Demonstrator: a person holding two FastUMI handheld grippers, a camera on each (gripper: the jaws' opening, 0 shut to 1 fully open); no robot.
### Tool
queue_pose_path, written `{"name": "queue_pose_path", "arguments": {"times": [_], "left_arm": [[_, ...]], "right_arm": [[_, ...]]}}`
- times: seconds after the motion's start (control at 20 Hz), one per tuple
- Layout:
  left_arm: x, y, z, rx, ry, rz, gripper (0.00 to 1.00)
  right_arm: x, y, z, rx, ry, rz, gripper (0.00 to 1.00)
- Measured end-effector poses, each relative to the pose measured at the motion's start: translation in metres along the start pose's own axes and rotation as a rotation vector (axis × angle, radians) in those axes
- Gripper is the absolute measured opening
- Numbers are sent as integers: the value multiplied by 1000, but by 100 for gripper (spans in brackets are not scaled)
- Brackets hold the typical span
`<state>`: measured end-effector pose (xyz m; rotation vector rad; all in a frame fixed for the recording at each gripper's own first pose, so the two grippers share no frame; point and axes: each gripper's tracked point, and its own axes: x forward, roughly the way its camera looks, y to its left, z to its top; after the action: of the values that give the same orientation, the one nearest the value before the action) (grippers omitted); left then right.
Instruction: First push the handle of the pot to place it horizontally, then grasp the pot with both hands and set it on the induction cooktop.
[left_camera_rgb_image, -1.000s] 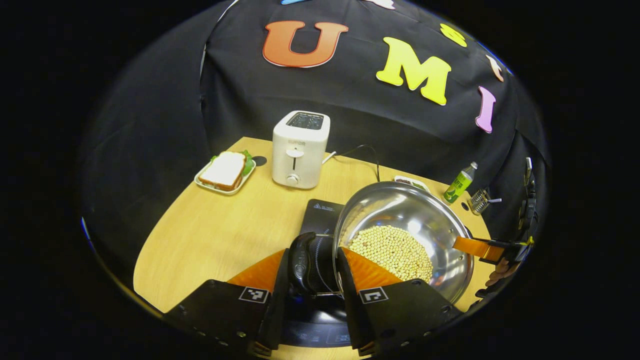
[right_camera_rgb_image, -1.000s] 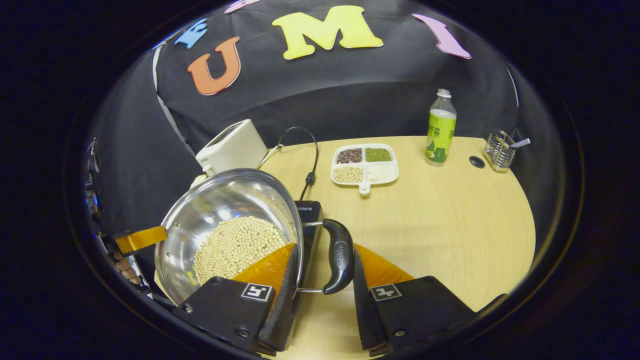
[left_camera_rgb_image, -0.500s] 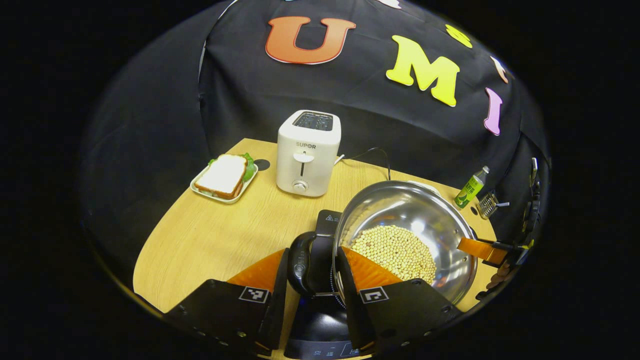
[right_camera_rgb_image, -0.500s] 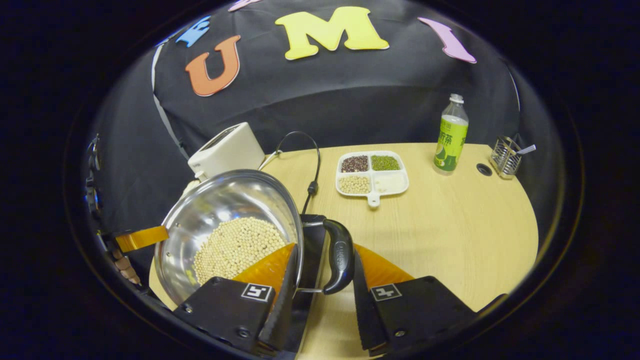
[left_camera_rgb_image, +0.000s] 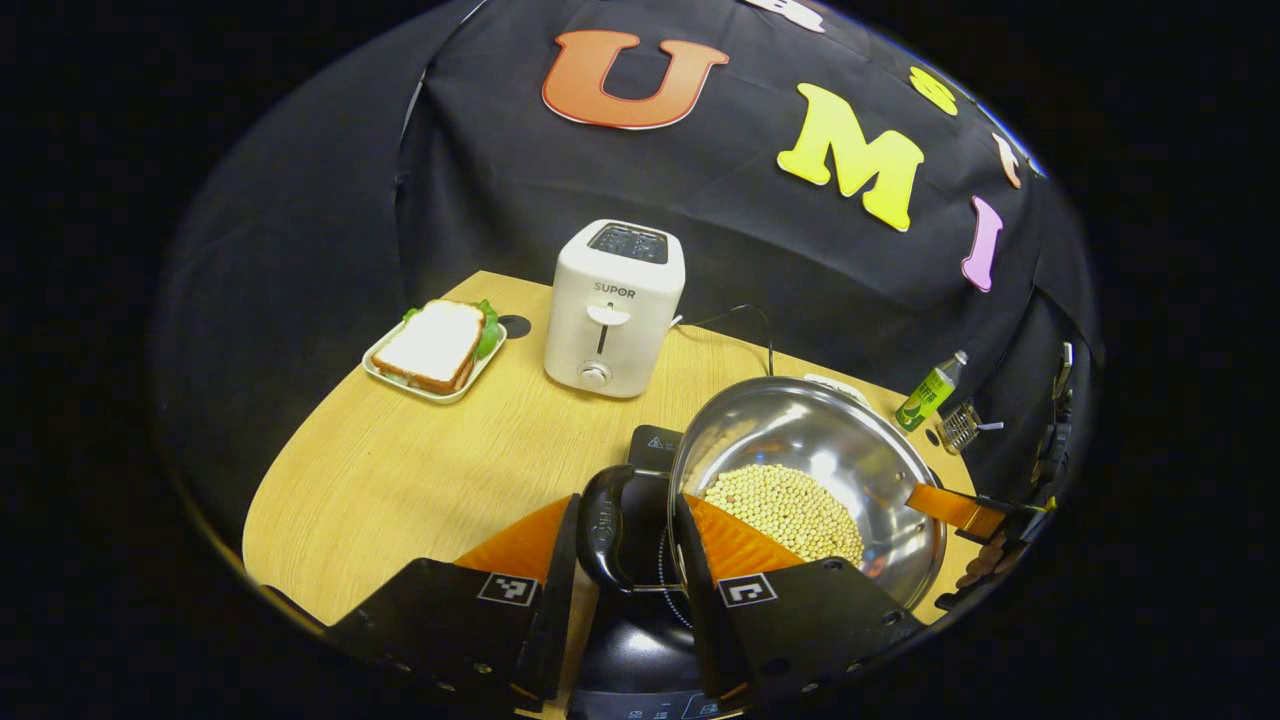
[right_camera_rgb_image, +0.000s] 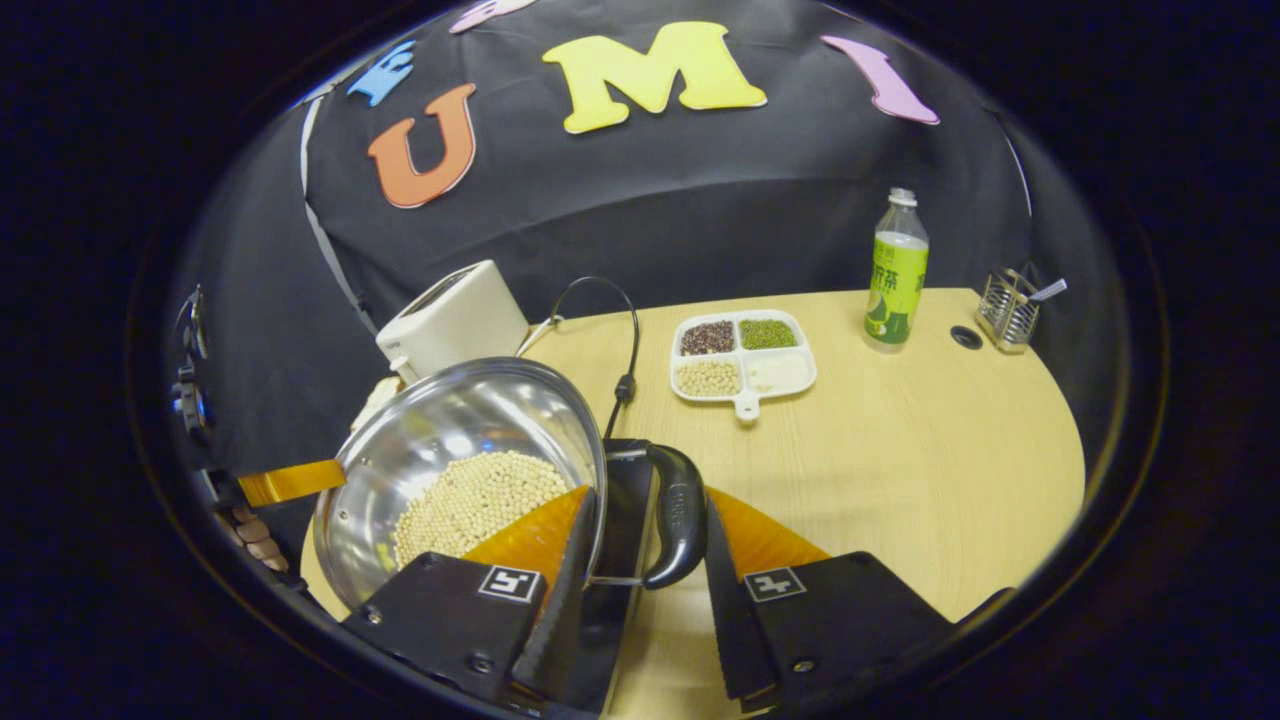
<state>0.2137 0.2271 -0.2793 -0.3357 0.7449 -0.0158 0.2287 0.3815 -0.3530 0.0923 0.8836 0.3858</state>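
A steel pot (left_camera_rgb_image: 810, 450) with soybeans in its bottom sits over the black induction cooktop (left_camera_rgb_image: 652, 447); I cannot tell whether it rests on it. My left gripper (left_camera_rgb_image: 622, 545) is shut on the pot's black left handle (left_camera_rgb_image: 598, 525), one finger outside the handle and the other inside the rim. In the right gripper view the pot (right_camera_rgb_image: 450, 440) is at lower left, and my right gripper (right_camera_rgb_image: 645, 560) is shut the same way on the right handle (right_camera_rgb_image: 682, 515), above the cooktop (right_camera_rgb_image: 628, 480). Each gripper also appears at the far rim in the other view.
A white toaster (left_camera_rgb_image: 612, 310) and a plated sandwich (left_camera_rgb_image: 432, 345) stand at the back left of the wooden table. A divided tray of beans (right_camera_rgb_image: 742, 358), a green bottle (right_camera_rgb_image: 896, 270), a wire holder (right_camera_rgb_image: 1008, 308) and a black cable (right_camera_rgb_image: 625, 340) lie behind and to the right.
Both grippers have carried the pot a little farther over the cooktop, which now shows more fully under the handles. Both grips have held.
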Motion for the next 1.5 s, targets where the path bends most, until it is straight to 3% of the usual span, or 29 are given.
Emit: {"name": "queue_pose_path", "arguments": {"times": [0.05, 0.1, 0.15, 0.2, 0.25, 0.3, 0.35, 0.45, 0.65, 1.05, 1.2, 1.5], "left_arm": [[1, 0, 1, 1, -1, -4, 41], [1, 0, 0, 1, -2, -6, 52], [0, 0, 0, 5, -3, -2, 55], [0, 1, 1, 14, -9, 2, 45], [-1, 1, 3, 24, -22, 9, 48], [-4, 6, 8, 35, -43, 30, 62], [-4, 8, 13, 40, -69, 47, 68], [-7, 13, 20, 30, -91, 88, 80], [-24, 12, 31, 67, -139, 144, 93], [-85, -48, 44, 44, -236, 72, 96], [-116, -73, 52, 86, -287, 63, 96], [-199, -128, 67, 152, -412, 27, 96]], "right_arm": [[0, 0, -1, -1, -1, 2, 61], [0, -1, 0, -2, -7, 2, 62], [0, -1, 2, -13, -21, 5, 64], [0, -1, 6, -34, -47, 11, 65], [-2, -6, 10, -56, -74, -8, 68], [-5, -9, 14, -64, -102, -15, 72], [-9, -7, 15, -60, -120, -6, 80], [-22, -14, 19, -51, -148, -2, 84], [-56, -38, 26, -60, -197, -17, 90], [-142, -93, 35, -19, -301, -63, 90], [-184, -96, 38, 14, -347, -29, 93], [-282, -136, 58, -9, -518, -128, 93]]}}
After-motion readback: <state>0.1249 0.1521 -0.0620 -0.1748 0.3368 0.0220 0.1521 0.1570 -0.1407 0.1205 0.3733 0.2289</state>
